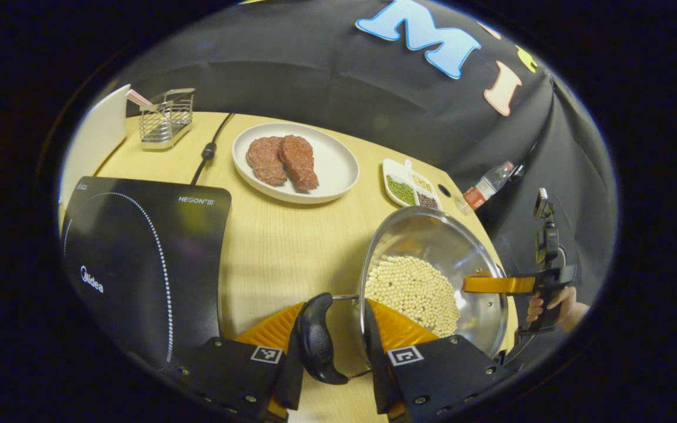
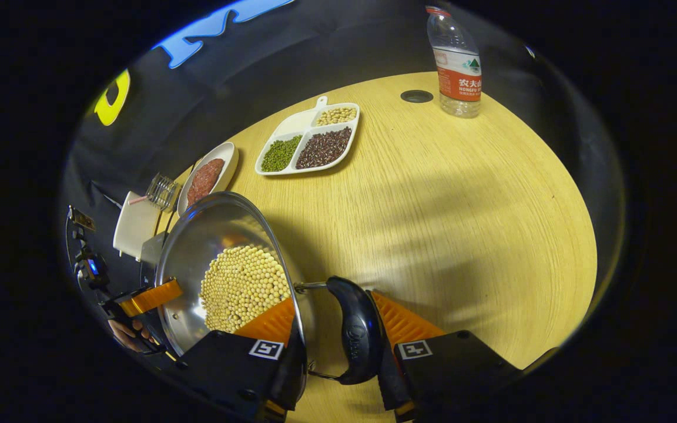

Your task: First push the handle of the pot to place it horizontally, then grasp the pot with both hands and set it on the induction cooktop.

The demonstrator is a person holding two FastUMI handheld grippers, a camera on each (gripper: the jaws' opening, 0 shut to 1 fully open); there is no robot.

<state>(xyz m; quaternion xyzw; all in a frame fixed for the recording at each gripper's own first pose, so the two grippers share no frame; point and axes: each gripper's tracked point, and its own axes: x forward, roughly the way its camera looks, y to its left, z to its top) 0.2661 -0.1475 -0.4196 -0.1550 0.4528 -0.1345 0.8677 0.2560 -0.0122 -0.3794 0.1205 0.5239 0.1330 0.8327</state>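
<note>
A steel pot [image 1: 432, 247] holding pale soybeans [image 1: 415, 291] is to the right of the black induction cooktop [image 1: 138, 258] on the wooden table. My left gripper [image 1: 334, 308] is shut on one black side handle [image 1: 318, 341], one finger outside the handle and the other inside the pot wall. In the right gripper view, my right gripper [image 2: 337, 299] clamps the opposite black handle [image 2: 356, 335] and the pot [image 2: 209, 241] rim the same way. The right gripper [image 1: 541, 288] and its hand show across the pot. I cannot tell if the pot rests on the table.
A white plate of two meat patties [image 1: 294, 161] and a divided dish of beans [image 2: 309, 141] lie behind the pot. A water bottle [image 2: 458, 64] stands at the far edge. A wire rack [image 1: 167, 117] and the cooktop's cable [image 1: 209, 150] sit behind the cooktop.
</note>
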